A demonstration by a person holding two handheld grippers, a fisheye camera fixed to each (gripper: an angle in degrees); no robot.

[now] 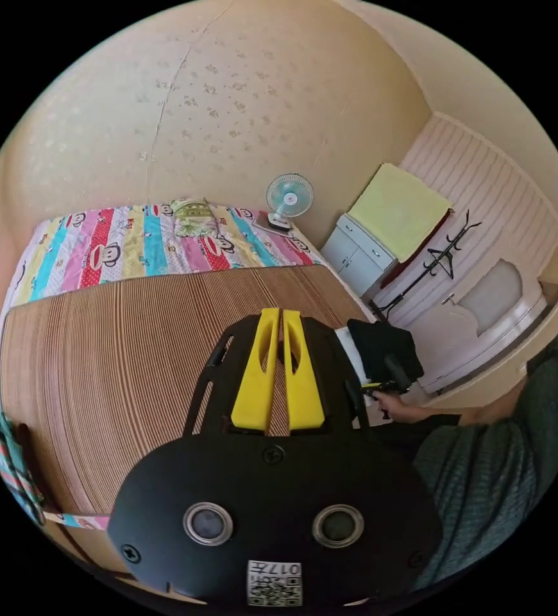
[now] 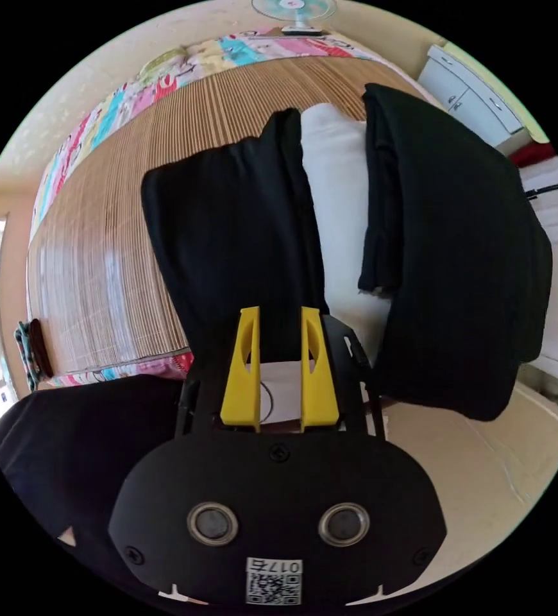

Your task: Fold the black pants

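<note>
The folded black pants (image 2: 228, 224) lie on a striped bamboo mat (image 2: 99, 244), their near end reaching past the bed edge into my right gripper (image 2: 279, 311). Its yellow jaws stand a little apart and press on that end; a white tag shows between them. Beside the pants lie a white garment (image 2: 337, 212) and a second folded black garment (image 2: 452, 256). In the left gripper view the dark pile (image 1: 381, 350) sits at the mat's right edge, with the right gripper (image 1: 381, 385) in a hand beside it. My left gripper (image 1: 281, 311) hovers over the mat (image 1: 131, 359), jaws together and holding nothing.
A colourful striped quilt (image 1: 131, 244) covers the far end of the bed, with a small fan (image 1: 290, 196) by the wall. A grey cabinet (image 1: 356, 256) and a coat rack (image 1: 439, 256) stand to the right. The person's grey sleeve (image 1: 503, 449) reaches in.
</note>
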